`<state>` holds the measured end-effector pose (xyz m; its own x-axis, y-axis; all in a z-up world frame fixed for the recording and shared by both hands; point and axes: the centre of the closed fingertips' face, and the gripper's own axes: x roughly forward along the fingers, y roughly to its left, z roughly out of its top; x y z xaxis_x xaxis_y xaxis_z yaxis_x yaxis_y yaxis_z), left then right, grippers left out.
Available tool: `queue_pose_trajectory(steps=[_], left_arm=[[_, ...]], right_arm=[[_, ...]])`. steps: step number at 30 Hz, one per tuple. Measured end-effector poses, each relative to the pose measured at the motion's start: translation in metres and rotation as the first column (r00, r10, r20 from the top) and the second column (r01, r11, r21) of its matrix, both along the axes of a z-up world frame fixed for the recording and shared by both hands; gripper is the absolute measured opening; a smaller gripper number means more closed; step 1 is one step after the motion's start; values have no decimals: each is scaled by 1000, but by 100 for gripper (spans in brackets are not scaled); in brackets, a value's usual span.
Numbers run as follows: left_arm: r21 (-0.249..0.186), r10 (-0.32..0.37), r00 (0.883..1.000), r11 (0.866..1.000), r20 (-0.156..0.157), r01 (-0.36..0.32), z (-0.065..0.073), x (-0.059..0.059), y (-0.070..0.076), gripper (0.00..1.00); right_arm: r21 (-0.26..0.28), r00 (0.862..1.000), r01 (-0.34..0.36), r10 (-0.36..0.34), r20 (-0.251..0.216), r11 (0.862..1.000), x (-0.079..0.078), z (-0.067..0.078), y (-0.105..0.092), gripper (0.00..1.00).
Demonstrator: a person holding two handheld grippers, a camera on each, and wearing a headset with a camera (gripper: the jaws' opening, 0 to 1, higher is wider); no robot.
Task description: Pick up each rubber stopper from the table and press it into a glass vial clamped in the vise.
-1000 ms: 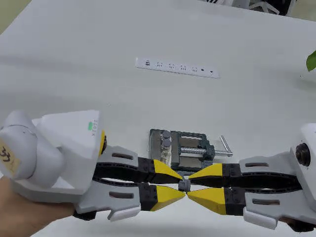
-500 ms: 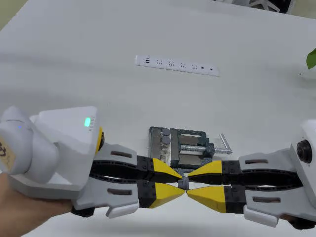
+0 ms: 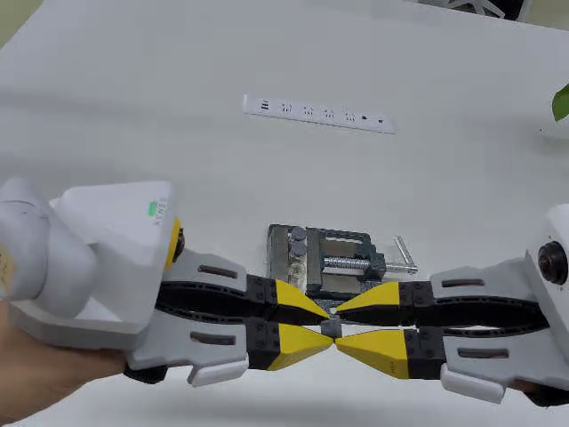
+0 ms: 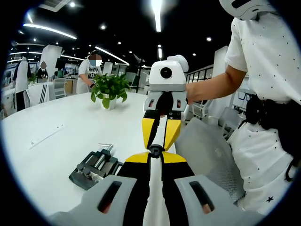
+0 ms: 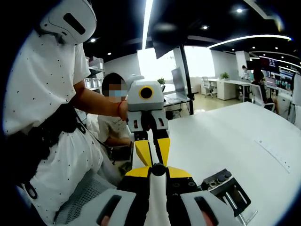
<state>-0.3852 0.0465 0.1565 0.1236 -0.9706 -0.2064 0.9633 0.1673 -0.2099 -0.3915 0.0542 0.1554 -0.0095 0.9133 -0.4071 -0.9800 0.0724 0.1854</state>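
Small grey rubber stopper (image 3: pixel 331 329) right in the middle here, held up off the white table (image 3: pixel 133 107) between two sets of yellow jaw tips meeting nose to nose. The left gripper (image 3: pixel 322 330) comes in from the left with its jaws drawn together onto the stopper, and the right gripper (image 3: pixel 341 330) meets it from the right, its jaws pinched in on the same piece, so both tools have a hold on it at once. In the left gripper view the stopper (image 4: pixel 154 151) sits just past the left gripper's (image 4: pixel 154 156) own tips, with the right gripper (image 4: pixel 155 146) pointing down onto it from above. The right gripper view mirrors that: stopper (image 5: pixel 158 169) at the tips of the right gripper (image 5: pixel 158 173), left gripper (image 5: pixel 153 160) facing it. Just beyond the tips on the table sits the vise (image 3: pixel 342 267), its handle (image 3: pixel 404 255) sticking out to the right. Glass vials (image 3: pixel 296 267) stand at its left end, the far one topped with a grey cap (image 3: pixel 298 236). Farther back lies a white power strip (image 3: pixel 318 114), well apart from the vise. A green leaf (image 3: pixel 560 102) pokes in at the right edge, and a hand (image 3: pixel 44 391) grips the left tool at the lower left.
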Motion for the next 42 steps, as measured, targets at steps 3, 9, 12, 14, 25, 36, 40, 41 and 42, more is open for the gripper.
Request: queue_pose_trajectory(steps=[3, 9, 12, 14, 25, 36, 40, 41, 42], left_arm=[[-5, 1, 1000, 1000, -2, -1, 1, 0, 1, 4], [-10, 0, 1000, 1000, -9, 0, 1, -1, 1, 4], [-9, -3, 1000, 1000, -11, 3, 1, -2, 1, 4], [-11, -5, 1000, 1000, -14, 4, 1, -2, 1, 4], [-15, -20, 1000, 1000, -17, 19, 1, -2, 1, 4], [-13, -13, 1000, 1000, -13, 13, -3, 0, 2, 5], [-14, 0, 1000, 1000, -14, 0, -6, 1, 3, 5], [-15, 3, 1000, 1000, -17, -3, -6, 1, 3, 5], [-16, 7, 1000, 1000, -15, -8, -7, 2, 3, 5]], right_arm=[[1, 1000, 0, 0, -1, 1000, 0, 1, 0, 7], [0, 1000, -4, 4, -7, 1000, -1, 2, 1, 7], [-5, 1000, -9, 9, -9, 1000, -2, 2, 2, 7], [-5, 1000, -12, 12, -8, 1000, -2, 3, 2, 7], [-12, 1000, -27, 27, -7, 1000, -2, 4, 4, 6], [-34, 999, -30, 30, -26, 999, 0, -1, 4, 5], [-45, 999, -34, 32, -35, 998, 2, -4, 4, 5], [-47, 999, -36, 34, -40, 998, 2, -4, 4, 5], [-51, 999, -36, 34, -42, 998, 3, -5, 5, 5]])
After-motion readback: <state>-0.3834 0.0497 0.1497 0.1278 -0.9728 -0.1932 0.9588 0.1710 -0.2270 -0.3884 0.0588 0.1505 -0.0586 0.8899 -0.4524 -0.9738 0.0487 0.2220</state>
